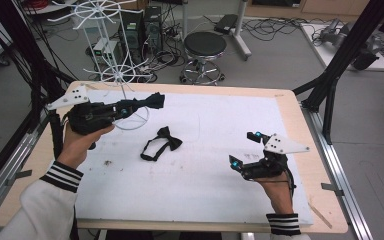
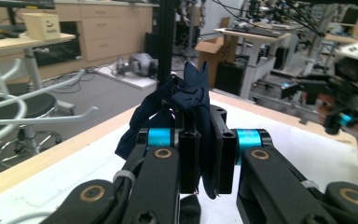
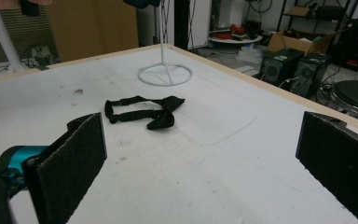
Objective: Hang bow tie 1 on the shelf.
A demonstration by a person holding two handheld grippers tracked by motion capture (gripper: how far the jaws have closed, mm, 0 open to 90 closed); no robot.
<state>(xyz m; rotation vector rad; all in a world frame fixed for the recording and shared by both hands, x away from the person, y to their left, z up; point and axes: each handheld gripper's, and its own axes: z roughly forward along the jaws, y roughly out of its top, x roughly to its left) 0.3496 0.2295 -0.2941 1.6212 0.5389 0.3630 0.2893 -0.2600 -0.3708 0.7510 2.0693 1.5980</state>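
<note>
Left gripper (image 1: 150,101) is up off the table w/ its jaws pinched on a dark navy cloth bow tie (image 2: 186,100), right next to the white wire rack stand (image 1: 125,80) at the back left of the white-topped wooden table (image 1: 220,165). Right gripper (image 1: 245,149) sits low near the front right, jaws spread wide w/ nothing between them. A 2nd bow tie, black w/ a looped strap (image 1: 161,143), lies flat mid-table btwn the two, near the stand's ring base.

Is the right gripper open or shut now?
Open. In its own view the right gripper has its two pads wide apart, with bare table between them.
</note>
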